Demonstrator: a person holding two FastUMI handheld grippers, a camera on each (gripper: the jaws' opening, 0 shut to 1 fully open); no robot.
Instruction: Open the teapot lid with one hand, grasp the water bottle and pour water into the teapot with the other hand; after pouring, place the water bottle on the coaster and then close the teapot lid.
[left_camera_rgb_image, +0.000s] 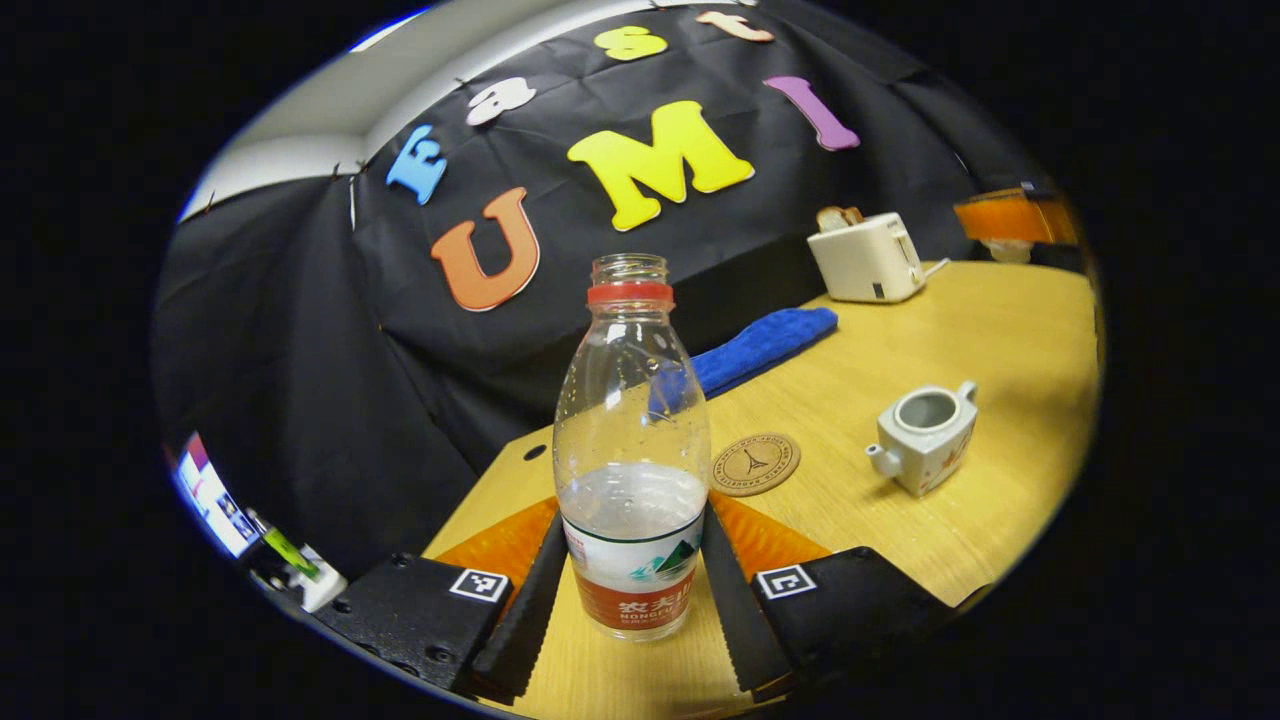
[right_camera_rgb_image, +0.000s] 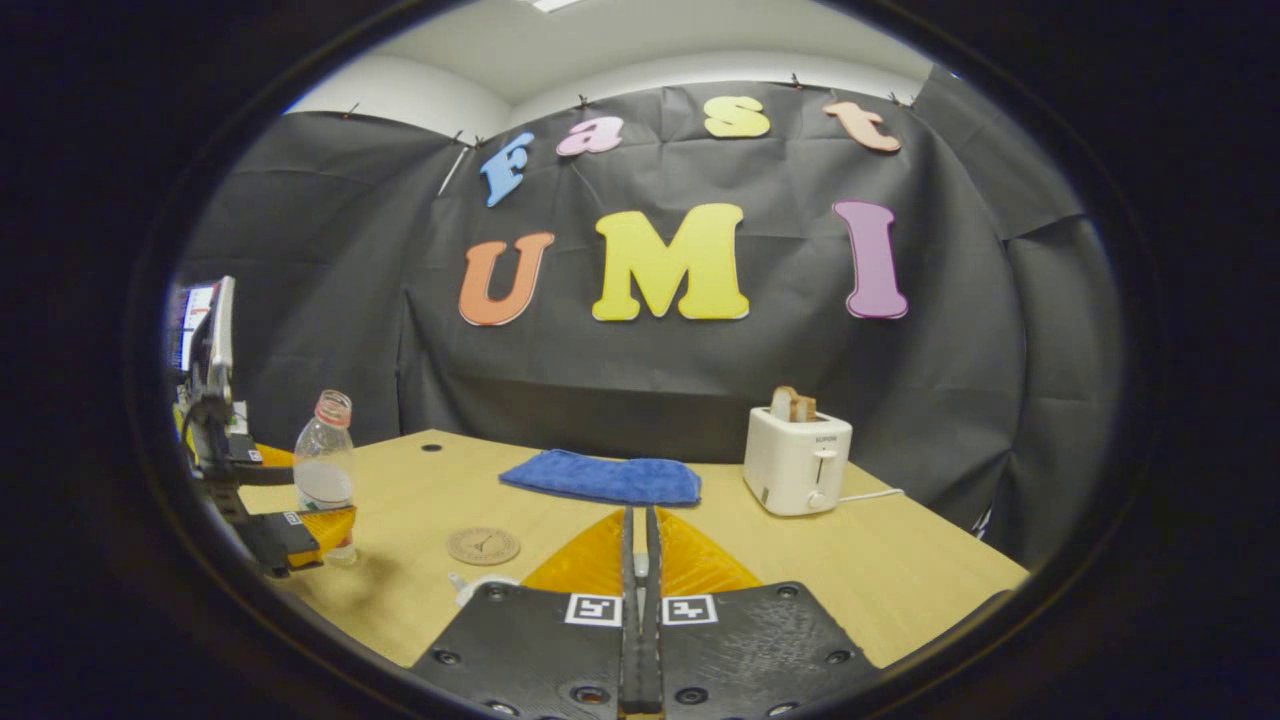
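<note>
A clear, uncapped water bottle (left_camera_rgb_image: 632, 450) with a red neck ring, about a third full, stands upright between my left gripper's (left_camera_rgb_image: 635, 515) fingers, which press on its labelled lower sides. In the right gripper view the same bottle (right_camera_rgb_image: 325, 470) is at the table's left end, with the left gripper (right_camera_rgb_image: 300, 530) around its base. The white teapot (left_camera_rgb_image: 925, 435) sits lidless to the right, and the round cork coaster (left_camera_rgb_image: 755, 463) lies between it and the bottle. My right gripper (right_camera_rgb_image: 640, 515) is shut, with a small pale piece, apparently the lid's knob, pinched between its fingers. A white edge of the teapot (right_camera_rgb_image: 480, 583) peeks out below it, near the coaster (right_camera_rgb_image: 483, 546).
A folded blue towel (right_camera_rgb_image: 600, 480) lies at the back of the wooden table (left_camera_rgb_image: 1000, 330). A white toaster (right_camera_rgb_image: 797, 460) holding bread stands at the back right, its cord trailing right. A monitor (right_camera_rgb_image: 200, 330) stands past the table's left end.
</note>
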